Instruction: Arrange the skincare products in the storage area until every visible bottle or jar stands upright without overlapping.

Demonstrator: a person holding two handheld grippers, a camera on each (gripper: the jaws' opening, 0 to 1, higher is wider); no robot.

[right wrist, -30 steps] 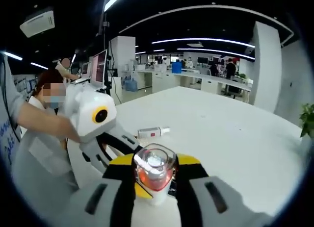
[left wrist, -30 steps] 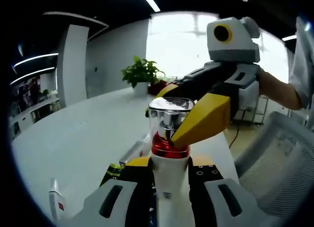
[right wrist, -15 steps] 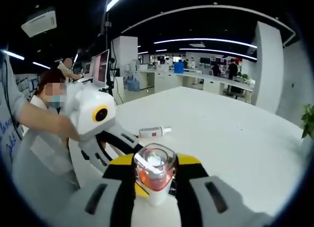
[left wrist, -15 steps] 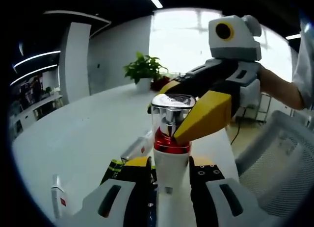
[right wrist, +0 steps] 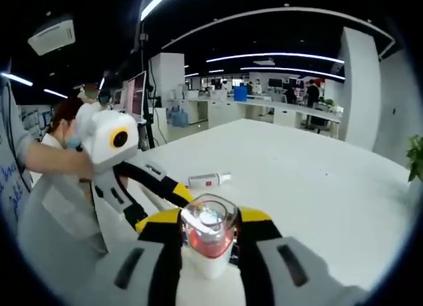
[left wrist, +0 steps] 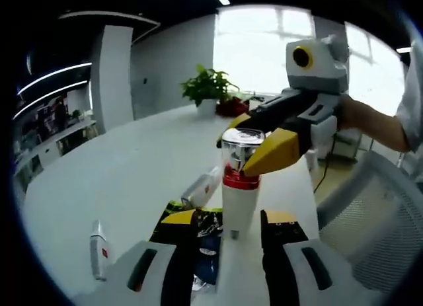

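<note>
Now we see left claw [left wrist: 228, 220] backed off, open, releasing white bottle [left wrist: 236, 210]; right claw [right wrist: 208, 233] grips clear cap [right wrist: 207, 220]. Bottle upright on surface [left wrist: 132, 180]; two tubes lie flat.

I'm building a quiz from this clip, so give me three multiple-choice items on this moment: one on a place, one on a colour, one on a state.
1. Where is the potted plant?
A. on the table's far end
B. on the floor
C. on a chair

2. What colour is the band under the pump bottle's clear cap?
A. blue
B. red
C. green

3. How is the pump bottle posed?
A. lying flat
B. upside down
C. upright

Answers:
1 A, it sits on the white table.
2 B, a red ring shows.
3 C, the right gripper clamps its cap.
</note>
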